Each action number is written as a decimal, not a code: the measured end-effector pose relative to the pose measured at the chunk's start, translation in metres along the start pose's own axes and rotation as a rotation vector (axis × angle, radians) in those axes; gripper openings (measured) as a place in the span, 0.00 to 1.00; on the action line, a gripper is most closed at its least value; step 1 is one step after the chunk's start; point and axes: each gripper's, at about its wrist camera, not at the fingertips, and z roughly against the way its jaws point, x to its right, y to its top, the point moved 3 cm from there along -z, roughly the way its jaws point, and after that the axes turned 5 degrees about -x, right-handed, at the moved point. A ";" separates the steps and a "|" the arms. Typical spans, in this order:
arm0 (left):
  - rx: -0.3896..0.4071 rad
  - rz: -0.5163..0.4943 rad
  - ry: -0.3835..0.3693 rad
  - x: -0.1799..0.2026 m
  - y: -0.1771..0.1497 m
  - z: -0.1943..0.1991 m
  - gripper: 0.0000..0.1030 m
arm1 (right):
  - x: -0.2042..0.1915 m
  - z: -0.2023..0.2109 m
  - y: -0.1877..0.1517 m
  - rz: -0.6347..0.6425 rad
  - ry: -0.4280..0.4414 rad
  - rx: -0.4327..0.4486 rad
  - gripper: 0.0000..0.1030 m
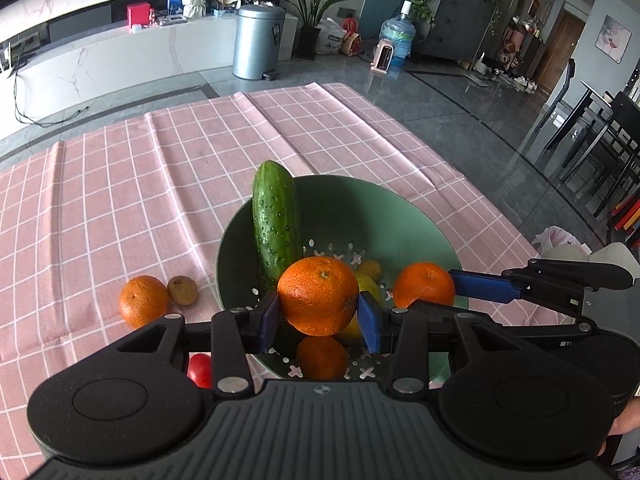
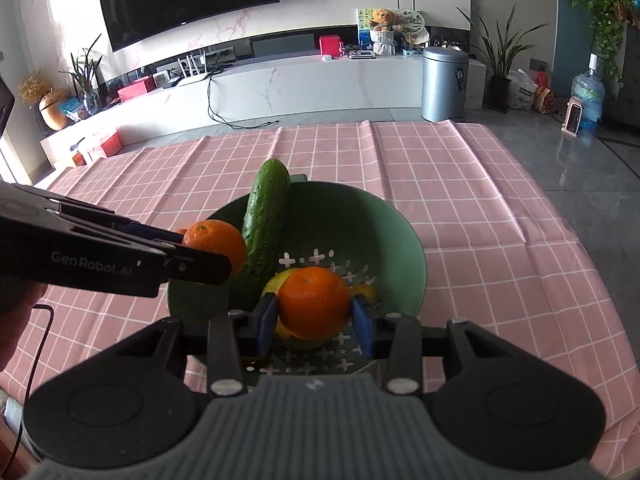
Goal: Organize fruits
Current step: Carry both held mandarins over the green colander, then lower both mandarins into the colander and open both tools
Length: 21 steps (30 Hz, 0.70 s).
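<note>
A green colander bowl [image 1: 400, 208] stands on the pink checked cloth, with a cucumber [image 1: 275, 220] leaning on its rim. My left gripper [image 1: 318, 314] is shut on an orange [image 1: 318, 294] above the bowl's left side. My right gripper [image 2: 316, 314] is shut on another orange [image 2: 314, 302] over the bowl [image 2: 360, 216]; in the left wrist view that orange [image 1: 424, 288] sits at the blue finger [image 1: 480, 285]. Inside the bowl lie a yellow fruit [image 2: 276, 280], a brown kiwi [image 1: 370, 270] and one more orange [image 1: 322, 358]. The left-held orange shows in the right wrist view [image 2: 218, 240].
On the cloth left of the bowl lie an orange [image 1: 143, 300], a kiwi [image 1: 182, 290] and a red tomato [image 1: 199, 370]. The cloth [image 1: 160, 168] stretches far and left. A grey bin [image 1: 258, 42] and a plant stand on the floor beyond.
</note>
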 end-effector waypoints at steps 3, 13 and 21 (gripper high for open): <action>-0.011 0.004 -0.007 0.000 0.002 -0.006 0.46 | 0.001 -0.006 0.001 0.010 0.000 -0.010 0.36; -0.015 -0.005 -0.059 0.011 0.025 -0.026 0.46 | 0.011 -0.024 0.016 0.070 -0.043 -0.024 0.36; -0.091 -0.026 -0.018 0.017 0.039 -0.054 0.46 | 0.012 -0.044 0.025 0.146 -0.070 -0.066 0.36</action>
